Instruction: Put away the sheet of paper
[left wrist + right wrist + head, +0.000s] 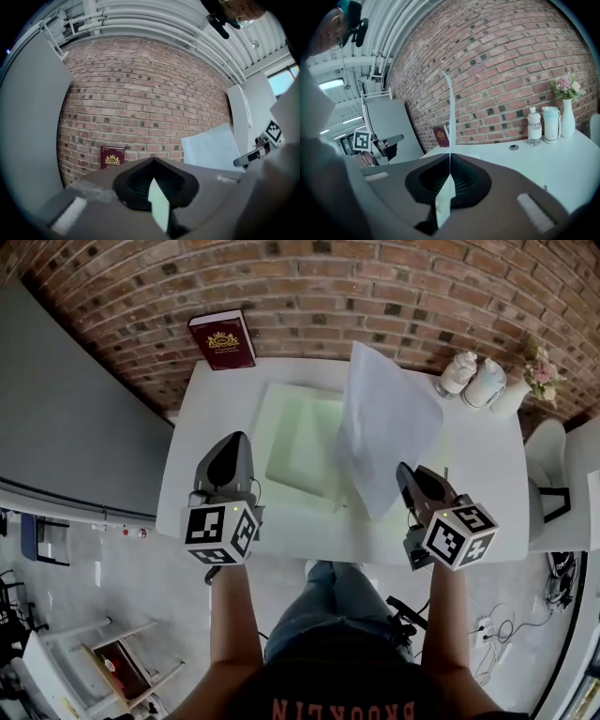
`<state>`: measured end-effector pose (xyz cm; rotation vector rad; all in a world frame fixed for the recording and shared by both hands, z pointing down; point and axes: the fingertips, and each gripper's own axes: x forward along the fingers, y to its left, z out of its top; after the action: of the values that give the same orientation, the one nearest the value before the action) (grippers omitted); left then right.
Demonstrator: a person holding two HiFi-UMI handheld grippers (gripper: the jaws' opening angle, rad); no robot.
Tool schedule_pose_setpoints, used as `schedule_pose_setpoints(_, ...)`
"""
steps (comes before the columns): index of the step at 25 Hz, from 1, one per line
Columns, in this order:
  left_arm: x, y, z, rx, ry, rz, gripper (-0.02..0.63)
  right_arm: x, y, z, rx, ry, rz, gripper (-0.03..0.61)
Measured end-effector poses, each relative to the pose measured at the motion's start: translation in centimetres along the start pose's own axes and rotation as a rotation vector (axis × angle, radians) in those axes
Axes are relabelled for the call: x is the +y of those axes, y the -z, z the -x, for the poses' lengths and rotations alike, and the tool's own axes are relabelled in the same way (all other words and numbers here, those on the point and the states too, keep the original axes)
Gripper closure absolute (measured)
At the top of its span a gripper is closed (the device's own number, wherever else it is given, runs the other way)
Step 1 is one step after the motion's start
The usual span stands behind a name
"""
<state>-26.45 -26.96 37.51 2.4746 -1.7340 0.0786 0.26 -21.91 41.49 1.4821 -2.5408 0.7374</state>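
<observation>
- One white counter [487,474] carries every item.
- One pale green folder [300,442] lies flat at the counter's centre. It is probably the storage place for the sheet.
- One sheet of paper [384,427] stands upright in the air over the folder's right edge. Raised this way, it clears the counter for transfer.
- Two tools:
  - The right tool [450,157] is clamped on the sheet's lower edge.
  - The left tool [152,161] is closed on nothing. It hovers beside the folder's left edge, likely ready to steady it.
- One dark red book [222,339], two bottles [459,373] and one vase [520,390] stand at the rear, clear of the work.
</observation>
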Motion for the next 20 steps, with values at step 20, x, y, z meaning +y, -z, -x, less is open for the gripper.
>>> schedule_pose_setpoints(20, -0.4, 4.8, -1.3, 0.108, -0.054, 0.039, 0.62, -4.9, 10.0, -3.9, 0.322, -0.053, -0.244, 0.577)
